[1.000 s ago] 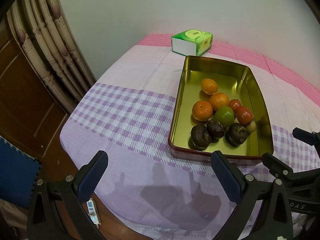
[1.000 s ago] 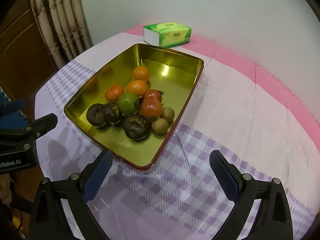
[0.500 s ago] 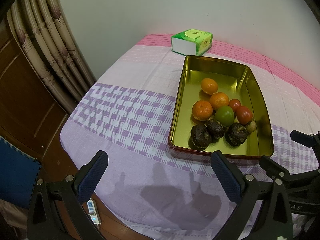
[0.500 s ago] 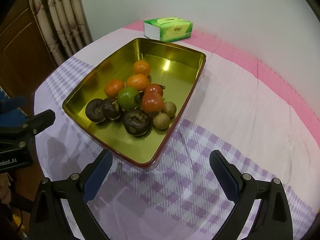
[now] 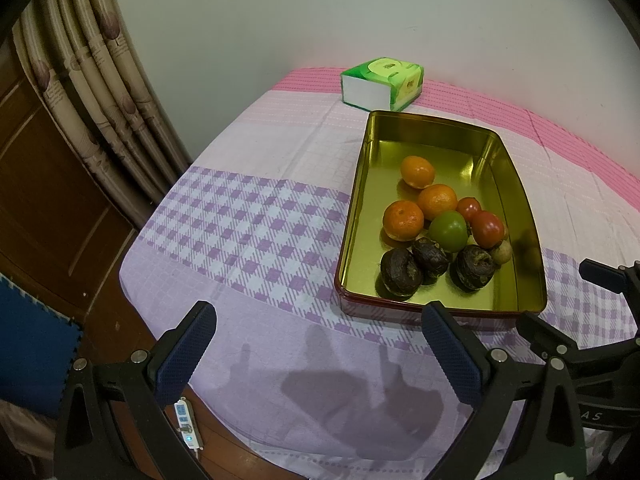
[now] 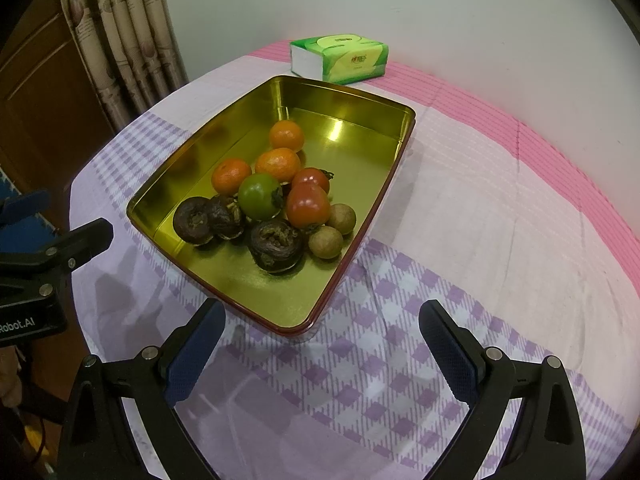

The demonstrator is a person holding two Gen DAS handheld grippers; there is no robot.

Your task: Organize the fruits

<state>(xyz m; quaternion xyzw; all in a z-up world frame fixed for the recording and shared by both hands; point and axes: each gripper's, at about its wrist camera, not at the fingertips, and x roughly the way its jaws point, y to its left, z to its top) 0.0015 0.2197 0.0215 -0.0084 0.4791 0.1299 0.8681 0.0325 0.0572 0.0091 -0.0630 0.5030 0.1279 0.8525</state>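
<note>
Fruits (image 6: pixel 264 200) all clustered in near half of gold tin (image 6: pixel 352 132), sorted roughly by kind, far half bare. Tin on checked desk (image 6: pixel 460 208). Left claw (image 5: pixel 320 360) and right claw (image 6: pixel 320 344) both spread, empty, hovering short of tin's near rim.

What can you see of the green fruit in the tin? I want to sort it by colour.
The green fruit is round, smooth and glossy, the only green one, with a dark leafy calyx on its right side. It sits in the gold tin in the middle of the pile, pressed against a red fruit and an orange one, with dark wrinkled fruits in front. No gripper touches it.
</note>
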